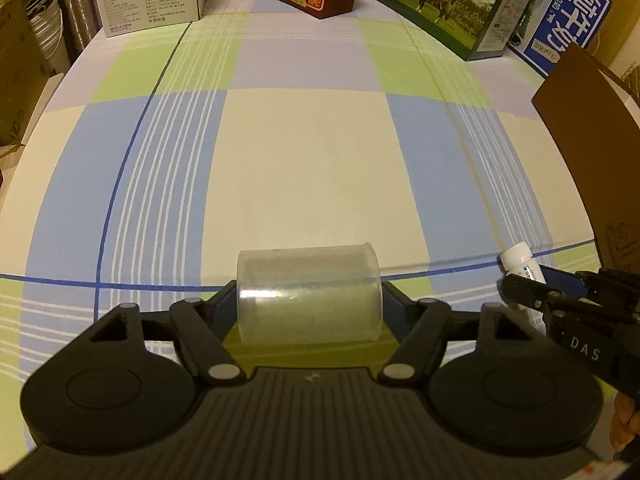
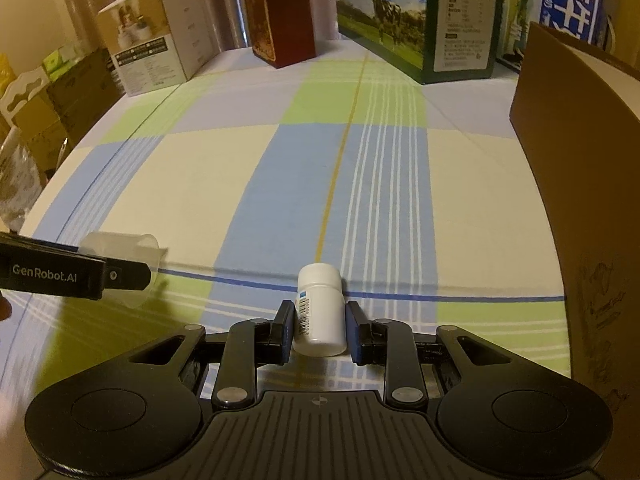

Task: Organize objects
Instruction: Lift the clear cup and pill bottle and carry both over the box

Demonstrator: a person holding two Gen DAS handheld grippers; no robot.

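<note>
My left gripper [image 1: 309, 300] is shut on a clear plastic cup [image 1: 308, 292], held on its side above the checked tablecloth; the cup also shows in the right wrist view [image 2: 124, 252], with the left gripper [image 2: 128, 276] on it. My right gripper [image 2: 318, 324] is shut on a small white pill bottle [image 2: 320, 312] with a printed label, its cap pointing forward. The bottle's cap also shows at the right edge of the left wrist view [image 1: 518, 262], held in the right gripper [image 1: 524, 280].
A brown cardboard box [image 2: 580, 160] stands close on the right. At the table's far edge stand a white carton [image 2: 160, 48], a dark red box [image 2: 286, 20], a green cow-print milk carton [image 2: 420, 20] and a blue carton [image 1: 560, 12]. The checked tablecloth [image 2: 300, 160] lies ahead.
</note>
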